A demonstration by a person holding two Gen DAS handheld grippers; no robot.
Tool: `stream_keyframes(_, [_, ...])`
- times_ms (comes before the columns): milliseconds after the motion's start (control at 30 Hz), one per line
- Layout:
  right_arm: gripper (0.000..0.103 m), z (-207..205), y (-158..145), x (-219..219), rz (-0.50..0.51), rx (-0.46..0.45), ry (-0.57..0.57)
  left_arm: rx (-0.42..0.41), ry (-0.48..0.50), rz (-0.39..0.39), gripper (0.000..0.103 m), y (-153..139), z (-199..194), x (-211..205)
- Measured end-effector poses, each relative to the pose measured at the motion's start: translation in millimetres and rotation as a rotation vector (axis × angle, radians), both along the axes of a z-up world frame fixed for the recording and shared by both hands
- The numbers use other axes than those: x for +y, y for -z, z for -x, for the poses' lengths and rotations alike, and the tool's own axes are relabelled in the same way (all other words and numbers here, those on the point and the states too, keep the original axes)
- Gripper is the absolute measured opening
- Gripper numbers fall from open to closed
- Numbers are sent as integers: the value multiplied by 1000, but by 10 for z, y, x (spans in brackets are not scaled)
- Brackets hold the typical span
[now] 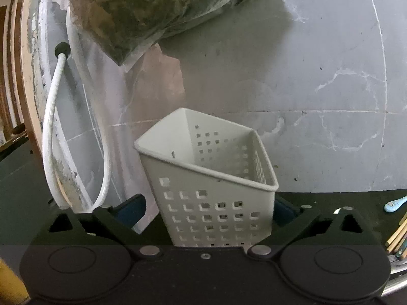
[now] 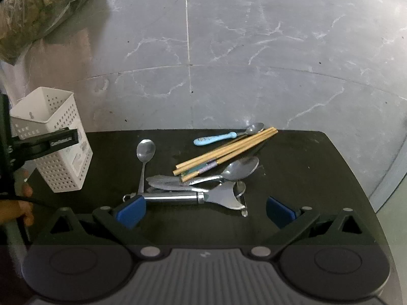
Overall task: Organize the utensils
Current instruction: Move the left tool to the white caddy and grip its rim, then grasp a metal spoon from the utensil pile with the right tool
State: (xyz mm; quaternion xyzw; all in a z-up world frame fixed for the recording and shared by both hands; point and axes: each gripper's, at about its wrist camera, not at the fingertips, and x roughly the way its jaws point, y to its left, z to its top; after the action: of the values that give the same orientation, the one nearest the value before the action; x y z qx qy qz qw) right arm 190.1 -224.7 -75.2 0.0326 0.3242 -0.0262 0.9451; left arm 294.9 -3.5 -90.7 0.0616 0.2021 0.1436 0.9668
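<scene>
A white perforated utensil holder (image 1: pixel 211 193) stands tilted on the black table, between the fingers of my left gripper (image 1: pixel 211 209); the right pad touches its side, the left pad stands apart. It also shows in the right wrist view (image 2: pixel 54 137) at the left. My right gripper (image 2: pixel 203 209) is open and empty, just in front of a pile of utensils: a pizza cutter (image 2: pixel 193 198), wooden chopsticks (image 2: pixel 226 150), steel spoons (image 2: pixel 145 152), a large spoon (image 2: pixel 236 170) and a blue-handled spoon (image 2: pixel 216 138).
A plastic bag of greenish stuff (image 1: pixel 142 10) hangs above the holder. A white cable loop (image 1: pixel 53 137) hangs at the left. The black table (image 2: pixel 318 178) ends near a grey marble-pattern wall (image 2: pixel 254 50).
</scene>
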Motion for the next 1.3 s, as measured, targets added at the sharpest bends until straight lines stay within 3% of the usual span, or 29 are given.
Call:
stream_keyframes(100, [103, -71, 38, 4, -12, 11, -9, -1, 73, -5, 81, 15, 18, 84])
stream_keyframes(300, [103, -104, 141, -27, -57, 44, 24, -21, 235, 2, 80, 24, 45, 345])
stream_keyframes(500, [102, -251, 237, -281, -158, -3, 32, -30, 566, 17, 80, 68, 191, 572])
stream_keyframes(567, [98, -381, 267, -427, -191, -31, 41, -22, 663, 23, 80, 62, 255, 605])
stream_keyframes(767, [93, -724, 352, -747, -231, -70, 79, -8, 852, 24, 80, 66, 422, 561])
stream_keyframes(1033, [77, -1011, 481, -931, -203, -55, 27, -10, 909, 21, 80, 79, 519, 421])
stream_keyframes(1300, [74, -1150, 578, -1010, -205, 7, -18, -3, 910, 15, 80, 73, 512, 411])
